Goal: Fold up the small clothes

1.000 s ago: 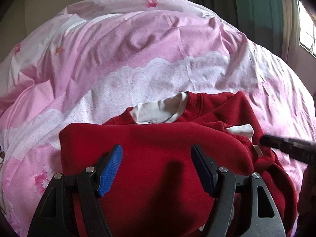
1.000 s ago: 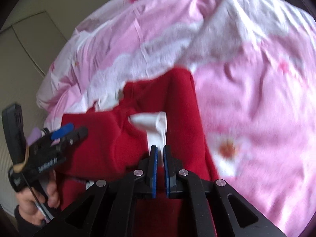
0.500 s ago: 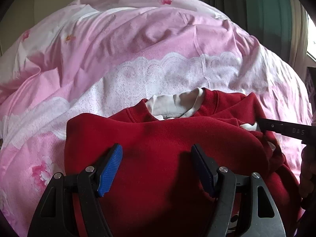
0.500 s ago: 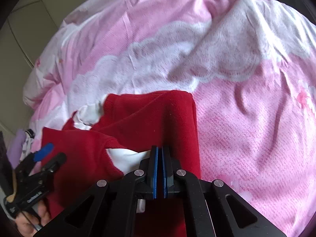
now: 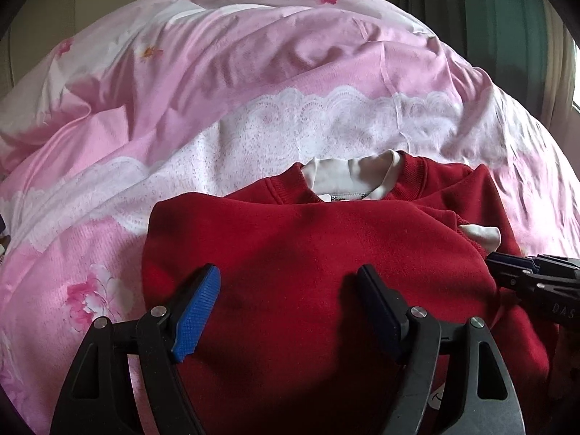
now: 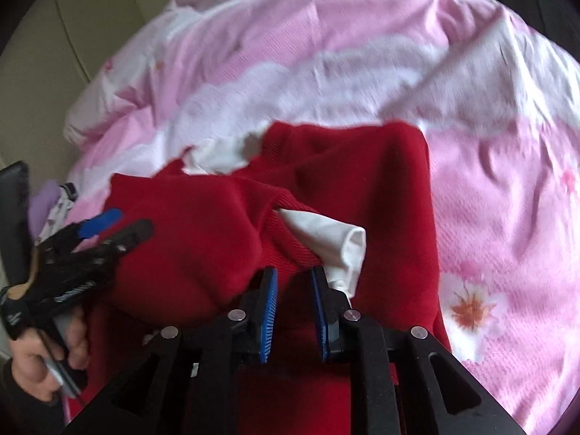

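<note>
Bare bedspread (image 5: 253, 116) beyond sweater (image 5: 308, 253); clothes pile (image 6: 54, 203) blocks far left.

Your left wrist camera is looking forward along its open fingers, sitting close over the red sweater (image 5: 308, 253) and facing the pink bedding (image 5: 253, 83) and curtain (image 5: 507, 18). Your right wrist camera is hanging just as close over the sweater's right side, facing the bedding and a pale wall. Both views are sharing the sweater's white collar (image 5: 348, 177), and each is catching the other gripper at its edge.
</note>
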The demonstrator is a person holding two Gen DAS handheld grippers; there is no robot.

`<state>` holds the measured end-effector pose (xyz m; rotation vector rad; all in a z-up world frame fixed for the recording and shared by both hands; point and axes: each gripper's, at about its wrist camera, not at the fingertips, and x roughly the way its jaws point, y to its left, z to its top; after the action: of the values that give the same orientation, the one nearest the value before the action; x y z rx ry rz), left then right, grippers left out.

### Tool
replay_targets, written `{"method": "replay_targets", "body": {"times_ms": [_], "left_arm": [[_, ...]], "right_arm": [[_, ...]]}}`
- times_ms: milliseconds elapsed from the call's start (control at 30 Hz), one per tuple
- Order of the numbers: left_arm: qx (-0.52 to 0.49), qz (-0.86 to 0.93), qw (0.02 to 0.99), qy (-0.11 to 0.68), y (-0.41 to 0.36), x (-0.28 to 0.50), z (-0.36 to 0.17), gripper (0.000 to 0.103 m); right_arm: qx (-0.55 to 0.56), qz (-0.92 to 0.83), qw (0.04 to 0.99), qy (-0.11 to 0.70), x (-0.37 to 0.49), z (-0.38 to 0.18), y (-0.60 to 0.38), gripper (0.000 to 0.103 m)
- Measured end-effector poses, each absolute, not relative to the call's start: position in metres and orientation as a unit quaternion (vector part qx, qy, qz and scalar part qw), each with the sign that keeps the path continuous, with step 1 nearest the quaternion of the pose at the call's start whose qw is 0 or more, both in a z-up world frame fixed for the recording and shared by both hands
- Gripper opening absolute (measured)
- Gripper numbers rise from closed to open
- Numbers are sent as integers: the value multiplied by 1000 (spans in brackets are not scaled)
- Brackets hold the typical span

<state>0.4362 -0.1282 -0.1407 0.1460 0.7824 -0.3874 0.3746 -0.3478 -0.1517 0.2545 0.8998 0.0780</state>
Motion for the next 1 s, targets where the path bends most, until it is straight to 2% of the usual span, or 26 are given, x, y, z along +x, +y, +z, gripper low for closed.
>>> {"method": "replay_targets", "body": {"times_ms": [133,200,300,767,833,900,1000], "left_arm": [[70,-189,908,367,-124,423,-128,77],[70,-189,910,363,-119,409,-119,77],[78,-187,912,356,-110,385,-107,78],[69,-154,922,349,-64,262,-73,86],[69,-150,923,346,-61,246,-71,87],[68,-148,925,344,-57,232,-71,87],[65,-136,928,342,-51,216,-74,87]], "right_arm": [[128,37,899,418,367,-141,-349,27],[118,36,910,396,355,-129,-347,40],[97,22,928,359,332,-111,-340,52],[72,-9,948,311,215,-70,-313,53],[69,-13,949,309,201,-69,-312,54],[68,-21,950,305,187,-69,-313,60],[60,-33,952,299,166,-69,-314,61]]}}
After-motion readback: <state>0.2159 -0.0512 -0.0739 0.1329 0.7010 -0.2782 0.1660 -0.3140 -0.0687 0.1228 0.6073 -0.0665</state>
